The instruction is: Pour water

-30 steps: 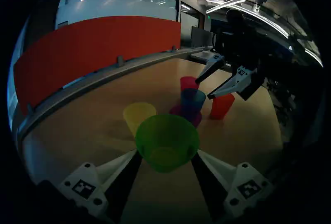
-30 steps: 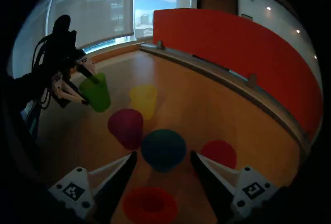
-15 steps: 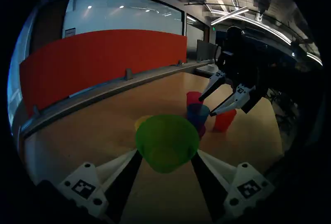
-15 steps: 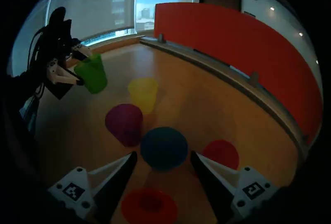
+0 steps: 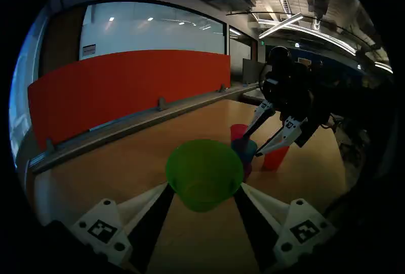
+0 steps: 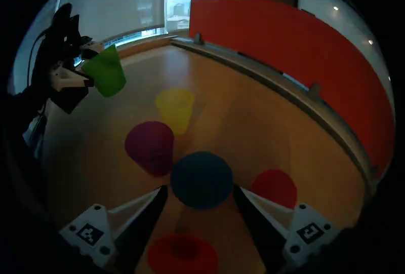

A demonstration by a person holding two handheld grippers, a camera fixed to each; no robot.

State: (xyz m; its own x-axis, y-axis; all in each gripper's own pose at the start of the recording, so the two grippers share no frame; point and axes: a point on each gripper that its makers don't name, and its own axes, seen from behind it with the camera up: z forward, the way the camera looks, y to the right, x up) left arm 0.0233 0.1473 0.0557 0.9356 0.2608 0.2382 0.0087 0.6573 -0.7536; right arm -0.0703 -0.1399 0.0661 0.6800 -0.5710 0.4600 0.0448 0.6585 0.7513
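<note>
Left gripper (image 5: 204, 187) aloft, jaws clamped on green cup (image 5: 204, 170); right gripper (image 6: 200, 189) jaws spread, grip unclear

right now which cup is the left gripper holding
The green cup, clamped in the jaws of the left gripper above the table. The yellow cup and purple cup stand on it; the blue cup sits between the jaws of the right gripper.

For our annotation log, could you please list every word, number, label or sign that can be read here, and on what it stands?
Readable text: none.
The wall notice above the red panel: too small to read.
A small green sign near the ceiling: too small to read.
The square markers on the left gripper and right gripper: black-and-white patterns, no letters.
The green cup and blue cup: no print visible.
</note>
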